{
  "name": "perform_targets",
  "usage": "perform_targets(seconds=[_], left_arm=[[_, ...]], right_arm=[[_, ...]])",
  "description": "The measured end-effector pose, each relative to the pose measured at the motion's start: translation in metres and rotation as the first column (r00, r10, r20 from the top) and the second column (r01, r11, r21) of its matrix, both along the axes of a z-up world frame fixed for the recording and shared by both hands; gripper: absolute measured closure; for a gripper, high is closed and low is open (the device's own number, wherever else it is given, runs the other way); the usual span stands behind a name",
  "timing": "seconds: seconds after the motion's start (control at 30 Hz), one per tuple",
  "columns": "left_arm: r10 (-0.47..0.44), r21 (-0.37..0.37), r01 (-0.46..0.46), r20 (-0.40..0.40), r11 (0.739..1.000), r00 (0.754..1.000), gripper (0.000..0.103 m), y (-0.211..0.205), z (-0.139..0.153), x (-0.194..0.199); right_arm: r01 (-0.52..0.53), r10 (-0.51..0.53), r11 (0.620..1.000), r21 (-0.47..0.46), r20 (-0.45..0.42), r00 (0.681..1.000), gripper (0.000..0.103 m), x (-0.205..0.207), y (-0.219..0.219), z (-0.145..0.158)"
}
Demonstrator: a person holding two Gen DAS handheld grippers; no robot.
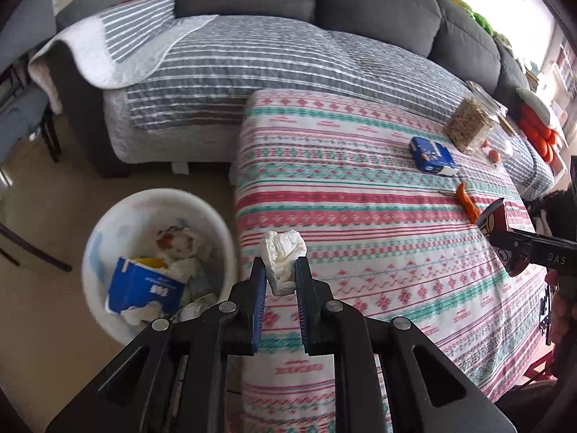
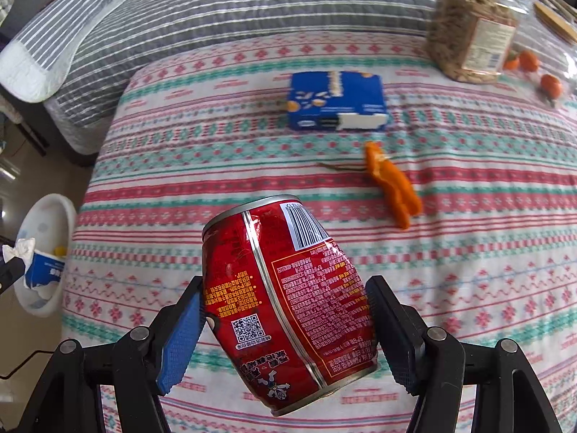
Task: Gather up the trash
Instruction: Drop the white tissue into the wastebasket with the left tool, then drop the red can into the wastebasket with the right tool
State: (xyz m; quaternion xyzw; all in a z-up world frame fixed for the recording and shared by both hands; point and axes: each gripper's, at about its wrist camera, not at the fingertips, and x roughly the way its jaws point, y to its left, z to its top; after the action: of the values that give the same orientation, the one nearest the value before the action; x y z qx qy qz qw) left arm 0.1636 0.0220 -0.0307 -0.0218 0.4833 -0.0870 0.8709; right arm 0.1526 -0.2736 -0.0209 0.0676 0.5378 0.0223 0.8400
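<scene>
My left gripper is shut on a crumpled white tissue, held above the left edge of the patterned table. Down to its left a white bin stands on the floor with a blue carton and paper scraps inside. My right gripper is shut on a dented red can, tilted above the table; the red can also shows at the right of the left wrist view. An orange peel and a blue tissue pack lie on the cloth.
A clear jar of seeds and small oranges sit at the table's far right. A grey sofa with a striped cover runs behind the table. Dark chair legs stand on the floor left of the bin.
</scene>
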Motion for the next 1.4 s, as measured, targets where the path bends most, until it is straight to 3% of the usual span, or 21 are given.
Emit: perform_targets(seconds=[0.53,0.63,0.77,1.0,1.17,1.4], left_arm=[[0.169,-0.02,-0.171,-0.066,0.985,0.983,0.083,0.099,-0.014,-0.002],[0.175,-0.014,-0.176,-0.072,0.984,0.982,0.075,0.105,-0.014,-0.001],[0.182,0.031,-0.181,-0.055,0.983,0.982,0.041,0.11,-0.011,-0.004],[0.228,0.084,-0.223,-0.052,0.971,0.972,0.03,0.134,-0.009,-0.014],[0.292,0.138,-0.281,-0.067,0.95,0.954,0.014,0.155,-0.013,-0.025],[0.337,0.226,-0.316,-0.064,0.922,0.939,0.01,0.179,-0.021,-0.037]], right_arm=[[-0.112,0.113,0.993,0.022,-0.01,0.994,0.028,0.019,0.086,-0.015],[-0.13,0.13,0.991,0.036,-0.01,0.991,0.028,0.023,0.102,-0.017],[-0.162,0.162,0.986,0.037,-0.001,0.987,0.028,0.026,0.123,-0.017],[-0.221,0.22,0.974,0.042,0.011,0.975,0.028,0.03,0.16,-0.022],[-0.272,0.271,0.961,0.055,0.025,0.962,0.028,0.034,0.191,-0.025],[-0.343,0.341,0.938,0.057,0.042,0.939,0.028,0.041,0.237,-0.036]])
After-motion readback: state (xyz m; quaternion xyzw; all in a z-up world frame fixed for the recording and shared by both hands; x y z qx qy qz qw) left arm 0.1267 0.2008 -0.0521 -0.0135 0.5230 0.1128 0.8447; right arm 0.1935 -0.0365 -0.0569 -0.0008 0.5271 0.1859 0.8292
